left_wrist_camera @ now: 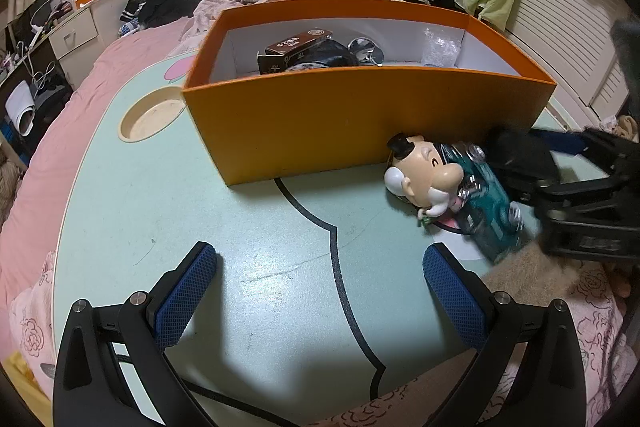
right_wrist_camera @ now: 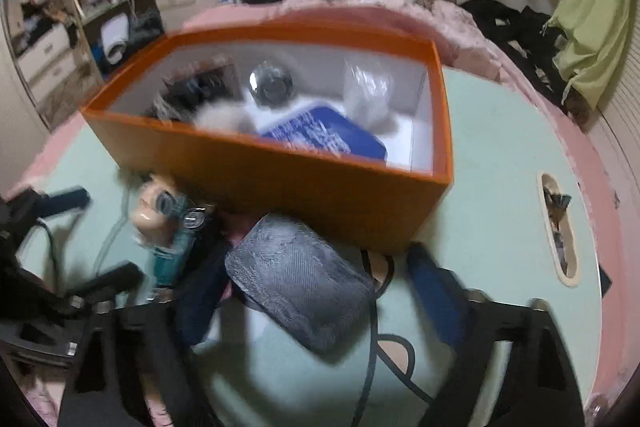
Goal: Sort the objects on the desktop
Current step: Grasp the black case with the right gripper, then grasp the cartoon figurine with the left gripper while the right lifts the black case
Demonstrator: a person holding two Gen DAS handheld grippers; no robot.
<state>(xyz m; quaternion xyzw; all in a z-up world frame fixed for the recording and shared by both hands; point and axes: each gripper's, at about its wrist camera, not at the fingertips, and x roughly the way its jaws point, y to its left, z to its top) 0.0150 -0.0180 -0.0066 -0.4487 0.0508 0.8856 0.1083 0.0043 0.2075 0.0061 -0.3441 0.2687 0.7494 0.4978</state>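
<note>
Grey ribbed fabric pouch (right_wrist_camera: 300, 279) between the part-open pads of the right hand-held gripper (right_wrist_camera: 320, 291), grip unclear through blur, beside the orange cardboard box (left_wrist_camera: 320, 123) on the mint-green desk (left_wrist_camera: 248, 247); left hand-held gripper (left_wrist_camera: 320, 291) wide open, empty.

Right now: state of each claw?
Left claw: open, nothing between its fingers.
Right claw: open around a grey textured flat object; a gap shows at one pad.
</note>
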